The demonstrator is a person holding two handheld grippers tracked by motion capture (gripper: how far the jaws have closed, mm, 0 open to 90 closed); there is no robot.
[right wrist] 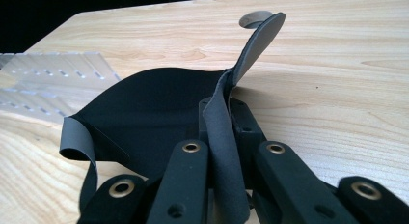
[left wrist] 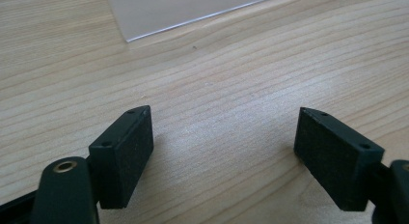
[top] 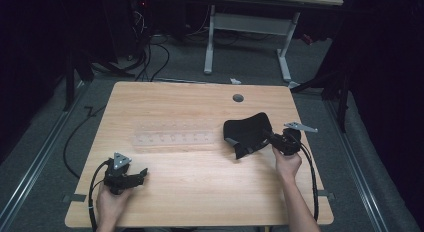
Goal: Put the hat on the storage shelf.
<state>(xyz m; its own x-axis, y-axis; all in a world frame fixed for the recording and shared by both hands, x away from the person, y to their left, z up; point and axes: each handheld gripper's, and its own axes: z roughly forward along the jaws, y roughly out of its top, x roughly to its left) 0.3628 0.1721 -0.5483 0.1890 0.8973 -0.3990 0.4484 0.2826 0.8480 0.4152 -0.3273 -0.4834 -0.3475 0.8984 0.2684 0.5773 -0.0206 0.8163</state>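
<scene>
Your right gripper (right wrist: 226, 122) pinches the edge of the floppy black fabric piece (top: 247, 131), lying right of centre on the pale wooden worktop (top: 200, 192). Your left gripper (left wrist: 224, 151) hovers open, near left, beside the clear plastic tray (top: 172, 138).

Lab — floor cables (top: 150, 52), dark curtains (top: 30, 52)

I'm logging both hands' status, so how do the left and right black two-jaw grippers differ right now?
The left black two-jaw gripper has its jaws spread wide with bare light wooden table between them; the right black two-jaw gripper is clamped on the edge of a black flexible sheet. The left sits near the table's front edge, the right farther forward. Both are hand-held, with trailing cables.
</scene>
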